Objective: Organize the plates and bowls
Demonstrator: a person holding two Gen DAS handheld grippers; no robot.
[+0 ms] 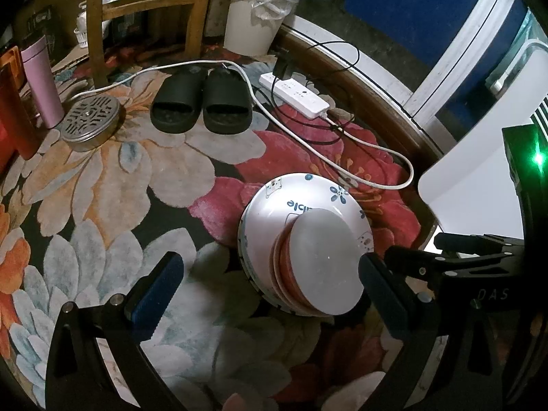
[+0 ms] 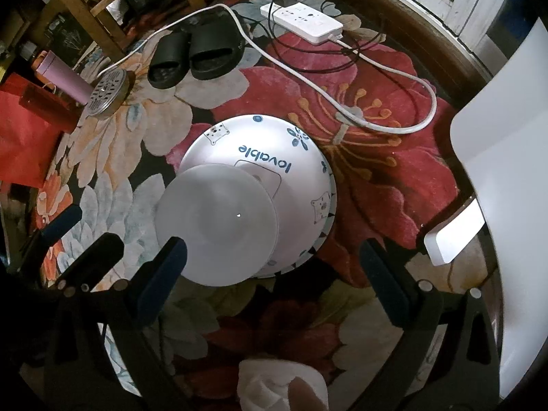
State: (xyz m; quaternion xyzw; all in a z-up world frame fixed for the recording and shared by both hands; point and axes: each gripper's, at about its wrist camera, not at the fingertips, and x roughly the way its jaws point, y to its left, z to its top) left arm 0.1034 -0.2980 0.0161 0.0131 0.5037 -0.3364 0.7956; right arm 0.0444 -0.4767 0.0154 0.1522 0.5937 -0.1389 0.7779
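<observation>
— Both grippers first: how do they stand?

— Left gripper is spread wide, holding nothing; its right blue-padded finger sits just beside the rim of the stack, whether touching I cannot tell. Right gripper is spread just as wide and empty, its left finger overlapping the near edge of the top bowl in that view.

— And the crockery?

— A stack of upturned dishes on the floral rug. At the bottom, a broad white bowl, glossy, printed with blue flowers, small bears and the word "lovable". On it, smooth round orange-sided bowls nested, the topmost showing a plain pale grey base.

— Around the stack?

— Beyond it a white cable loops over the rug to a white power strip. Farther back, a pair of black rubber slides. Left of those, a round perforated metal tin and a matte pink tumbler. Behind the slides, a white lined bin and wooden chair legs.
</observation>
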